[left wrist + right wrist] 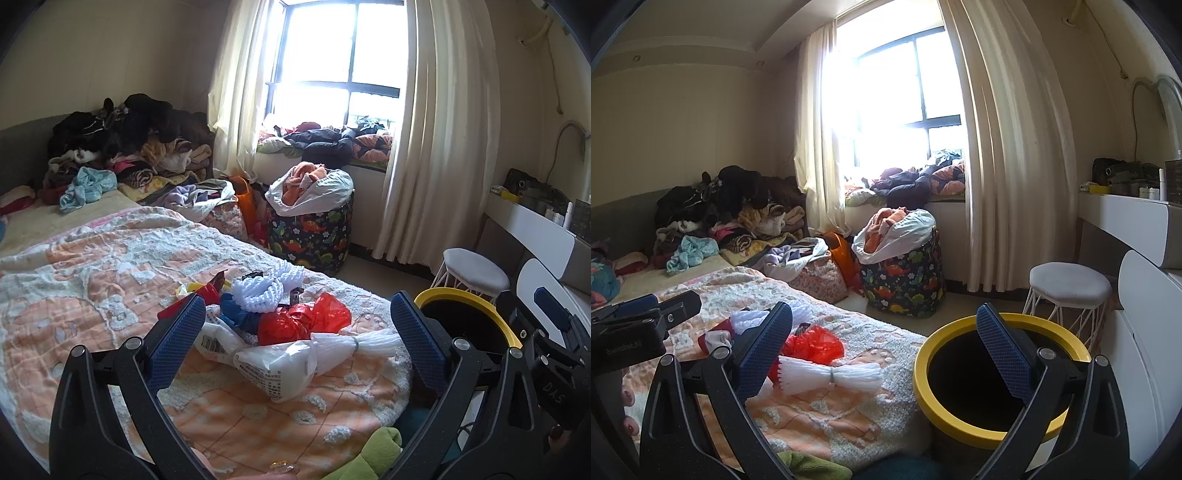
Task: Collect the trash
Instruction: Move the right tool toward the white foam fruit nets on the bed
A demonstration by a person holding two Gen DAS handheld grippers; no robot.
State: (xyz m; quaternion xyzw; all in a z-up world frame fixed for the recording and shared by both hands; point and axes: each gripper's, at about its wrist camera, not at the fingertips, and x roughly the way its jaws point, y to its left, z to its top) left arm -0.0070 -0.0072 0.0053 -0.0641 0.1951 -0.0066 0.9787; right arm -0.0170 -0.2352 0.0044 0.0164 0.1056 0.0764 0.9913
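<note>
Left wrist view: left gripper (297, 325) jaws spread wide, nothing between, above bed (92, 280) corner. Trash pile just beyond tips: white bag (280, 365) nearest, red bag (303, 317) touching it, foam net (266, 291) behind. Pile near bed's right edge; bin (480, 317) just beside that edge, rim level with blanket. Right wrist view: right gripper (884, 332) jaws wide, empty, right finger over bin (960, 413) mouth. Open floor strip past bin to dinosaur hamper (905, 288); stool (1071, 284) near bin's far right. Window (905, 92) farthest.
</note>
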